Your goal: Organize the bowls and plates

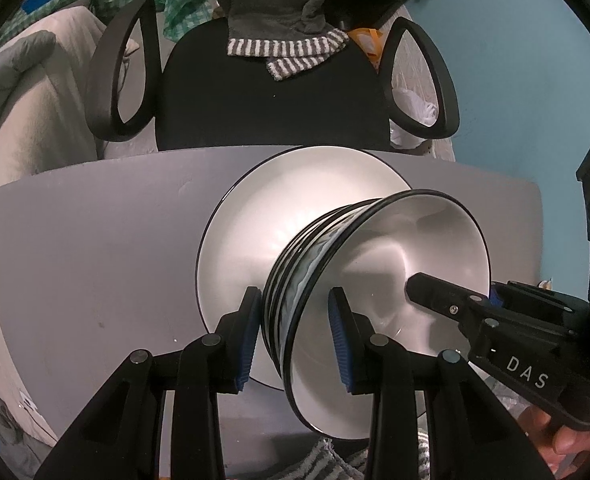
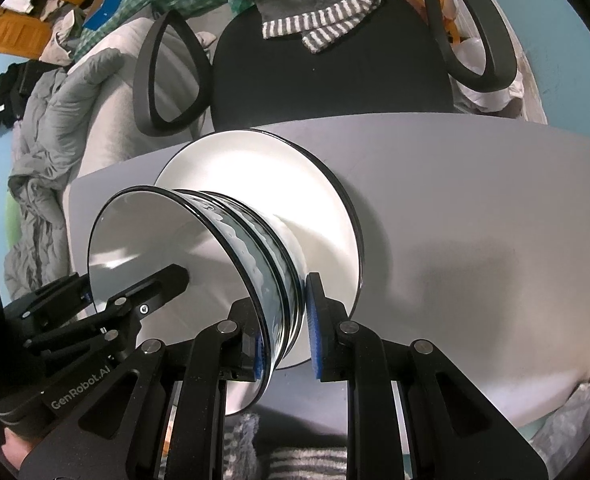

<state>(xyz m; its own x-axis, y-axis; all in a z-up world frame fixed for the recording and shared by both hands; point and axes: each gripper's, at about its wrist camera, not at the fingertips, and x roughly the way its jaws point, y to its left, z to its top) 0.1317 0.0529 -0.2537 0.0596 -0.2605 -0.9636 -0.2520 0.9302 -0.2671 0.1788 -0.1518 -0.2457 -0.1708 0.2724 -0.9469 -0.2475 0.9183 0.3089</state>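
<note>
Between the jaws: the rims of the stacked bowls [image 1: 375, 280], standing on a white plate [image 1: 263, 216].
Left gripper [image 1: 295, 332]: pads straddled the near wall; whether they pressed, I could not tell.
Right gripper [image 2: 285, 332]: clamped on the opposite rim.
Handling: likely glazed, stiff, slippery, breakable, heavy stacked; hold both rims.
Surface: grey table [image 1: 95, 240].
Room: office chair [image 1: 271, 100] beyond, bedding left.
</note>
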